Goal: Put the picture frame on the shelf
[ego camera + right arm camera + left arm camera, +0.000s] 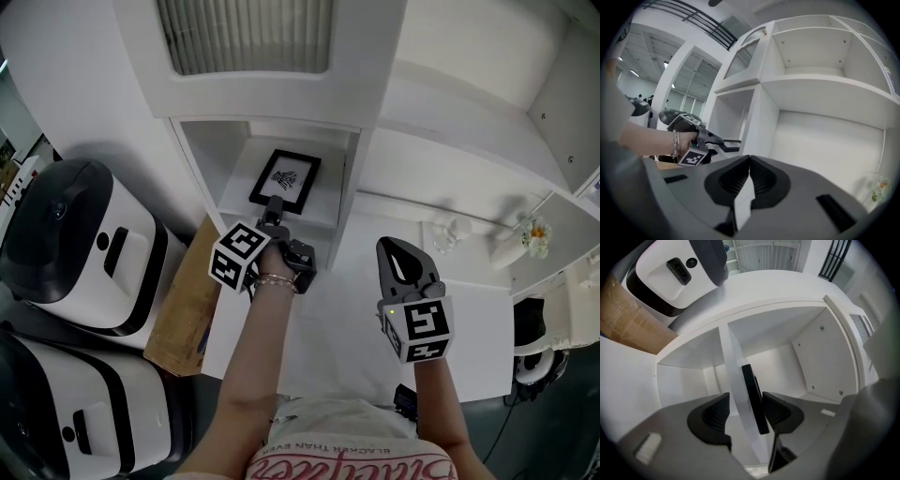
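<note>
The picture frame [285,178] is black, with a white mat around a dark line drawing. The shelf [236,192] is plain white. The left hand-held gripper [274,204] and the right hand-held gripper [399,248] are dark grey, each with a cube of black-and-white square markers. At lower left, the cardboard [186,314] is brown and the machines [112,253] are black and white.

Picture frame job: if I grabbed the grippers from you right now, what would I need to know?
Left gripper: open, with one jaw on each side of the picture frame, not squeezing it.
Right gripper: shut, empty, held away from the frame.
Frame: inside the shelf compartment.
Done: the frame is on the shelf.
Left to do: probably just draw the left gripper straight back without bumping the frame.
</note>
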Demonstrator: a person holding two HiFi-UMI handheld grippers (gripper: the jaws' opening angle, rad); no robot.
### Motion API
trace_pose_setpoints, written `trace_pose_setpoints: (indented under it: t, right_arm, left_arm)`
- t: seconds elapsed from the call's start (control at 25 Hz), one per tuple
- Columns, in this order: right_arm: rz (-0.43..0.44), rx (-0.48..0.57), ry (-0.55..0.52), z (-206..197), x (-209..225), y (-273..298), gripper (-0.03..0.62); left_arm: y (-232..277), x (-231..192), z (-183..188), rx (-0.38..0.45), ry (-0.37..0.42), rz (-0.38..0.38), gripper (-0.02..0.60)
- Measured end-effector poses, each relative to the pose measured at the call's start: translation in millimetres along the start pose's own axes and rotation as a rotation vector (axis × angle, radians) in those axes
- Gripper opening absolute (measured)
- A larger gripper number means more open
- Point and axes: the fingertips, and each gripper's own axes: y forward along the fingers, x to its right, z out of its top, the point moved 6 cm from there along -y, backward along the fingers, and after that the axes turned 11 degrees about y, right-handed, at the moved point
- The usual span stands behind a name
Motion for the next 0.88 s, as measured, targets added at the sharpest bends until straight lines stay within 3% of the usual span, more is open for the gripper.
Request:
trace_pose_setpoints:
  t: [0.56,0.8,0.88]
  right_arm:
    - [-0.029,0.068,0.091,10,3,-10,0.008]
    - [-0.028,0.109,0.109,19,1,-19,0.008]
    - [-0.021,0.123,0.113,23,-2,-22,0.008]
  left_arm:
    - [-18,12,-1,-0.055,0.153,0.004,0.202]
    - [-43,24,7,-0.041,0.260,-0.017,0.202]
    - [-51,31,12,-0.027,0.327,-0.043,0.202]
